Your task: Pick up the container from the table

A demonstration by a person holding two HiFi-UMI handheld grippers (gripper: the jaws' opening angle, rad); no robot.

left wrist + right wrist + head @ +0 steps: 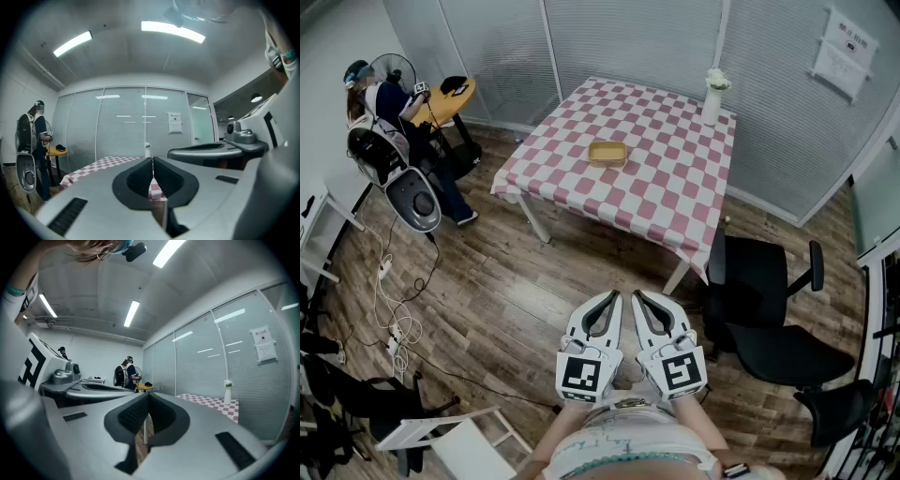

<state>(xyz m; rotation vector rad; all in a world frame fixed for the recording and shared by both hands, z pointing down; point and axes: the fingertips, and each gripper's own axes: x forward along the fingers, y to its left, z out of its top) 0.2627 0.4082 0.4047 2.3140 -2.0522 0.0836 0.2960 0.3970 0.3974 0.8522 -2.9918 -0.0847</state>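
The white left gripper and white right gripper, jaws pressed together and empty, are held well short of the shallow yellow rectangular container on the pink-checked table; the jaws are best parted before its rim is straddled.

**Two grippers held side by side, both closed and empty**

The left gripper and the right gripper hang low and close in front of the person's body, nearly touching, with their tips pointing forward and away. Each gripper's own view shows its two jaws pressed together along a thin seam, with nothing between them. The left marker cube and the right marker cube face up toward the head camera.
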